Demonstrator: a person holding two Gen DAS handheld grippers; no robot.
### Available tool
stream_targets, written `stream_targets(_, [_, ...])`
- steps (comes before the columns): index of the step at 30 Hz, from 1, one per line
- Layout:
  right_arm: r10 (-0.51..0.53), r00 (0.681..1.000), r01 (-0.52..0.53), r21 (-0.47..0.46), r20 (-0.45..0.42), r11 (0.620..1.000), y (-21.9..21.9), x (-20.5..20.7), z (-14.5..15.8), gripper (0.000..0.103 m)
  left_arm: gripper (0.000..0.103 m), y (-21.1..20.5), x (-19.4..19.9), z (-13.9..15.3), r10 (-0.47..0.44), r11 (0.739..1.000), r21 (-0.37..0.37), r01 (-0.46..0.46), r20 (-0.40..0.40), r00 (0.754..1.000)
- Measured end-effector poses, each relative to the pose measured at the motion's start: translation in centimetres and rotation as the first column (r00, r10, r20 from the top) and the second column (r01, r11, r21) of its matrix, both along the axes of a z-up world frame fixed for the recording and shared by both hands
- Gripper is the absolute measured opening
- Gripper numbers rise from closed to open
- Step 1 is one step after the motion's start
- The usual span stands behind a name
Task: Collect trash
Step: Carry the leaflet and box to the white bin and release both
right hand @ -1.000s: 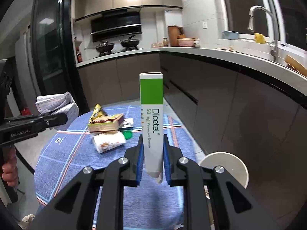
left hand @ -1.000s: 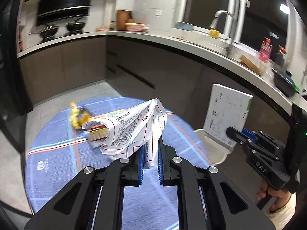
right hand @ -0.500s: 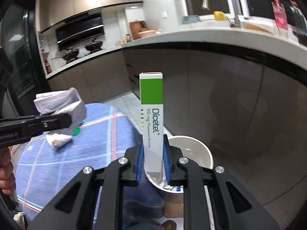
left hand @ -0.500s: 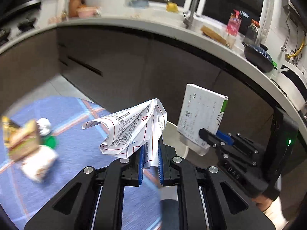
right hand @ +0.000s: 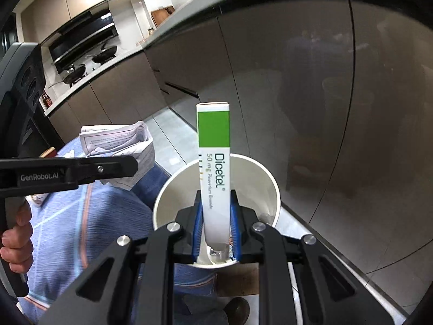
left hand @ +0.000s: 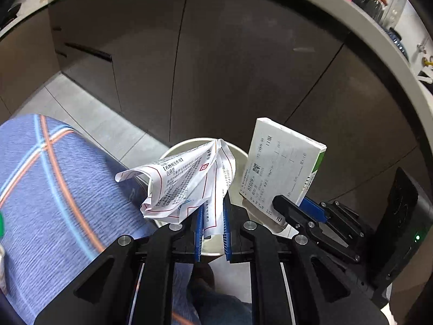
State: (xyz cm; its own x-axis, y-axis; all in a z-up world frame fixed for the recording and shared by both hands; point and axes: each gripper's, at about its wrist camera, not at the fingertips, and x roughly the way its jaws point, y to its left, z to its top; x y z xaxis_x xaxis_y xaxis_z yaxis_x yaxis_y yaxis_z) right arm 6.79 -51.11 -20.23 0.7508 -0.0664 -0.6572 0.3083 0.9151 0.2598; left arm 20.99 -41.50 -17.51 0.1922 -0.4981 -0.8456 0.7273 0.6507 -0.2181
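My left gripper (left hand: 212,216) is shut on a crumpled printed paper leaflet (left hand: 184,184), which hangs over the white round bin (left hand: 186,146) on the floor. In the right wrist view the same leaflet (right hand: 119,146) shows at the left, clamped by the left gripper (right hand: 130,165). My right gripper (right hand: 215,224) is shut on a tall white and green Dicetel medicine box (right hand: 215,162), upright above the bin's open mouth (right hand: 216,178). In the left wrist view that box (left hand: 281,168) and the right gripper (left hand: 286,205) sit just right of the leaflet.
Dark cabinet fronts (left hand: 230,67) stand right behind the bin under a pale counter edge (left hand: 351,21). The round table with a blue checked cloth (left hand: 54,189) borders the bin on the left. A hand (right hand: 16,241) holds the left tool. A shoe (right hand: 235,308) shows below.
Both grippers have swung away from the table and sunk toward the white bin, still holding the leaflet and the box. The trash on the table has slid out of view.
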Motion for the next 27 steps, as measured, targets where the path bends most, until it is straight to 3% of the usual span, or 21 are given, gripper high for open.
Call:
stream_targets(11, [0.018,0.998,-0.016,0.034,-0.053,0.999,-0.9,2.4,-3.7,0.019,0.012,-3.0,1.6,-4.8,-0.003,0.995,0.095,0.006,-0.034,0.999])
stream_targets(14, [0.025,0.998,-0.024,0.021,-0.065,0.999,-0.9,2.9,-4.3,0.021,0.018,-3.5,1.9,-5.4,-0.005,0.994,0.109,0.009,-0.029,1.000])
stream_targets(17, [0.026,0.997,-0.026,-0.010,-0.066,1.000,-0.8,2.8,-4.7,0.025,0.032,-3.4,2.2,-5.1,-0.004,0.996,0.090,0.003,0.006,1.000])
stream_targets(19, [0.033,0.998,-0.035,-0.029,-0.061,0.999,-0.7,2.6,-4.7,0.041,0.056,-3.4,2.1,-4.5,0.006,0.997,0.080,-0.009,0.044,0.999])
stream_targets(23, [0.050,0.998,-0.052,-0.085,-0.022,0.995,-0.1,1.9,-4.3,0.055,0.070,-2.9,2.7,-3.6,0.022,0.998,0.054,-0.026,0.069,0.997])
stream_targets(27, [0.052,0.998,-0.054,-0.097,-0.020,0.994,0.1,1.4,-4.3,0.075,0.094,-2.2,2.9,-2.6,0.075,0.996,0.028,-0.079,0.127,0.989])
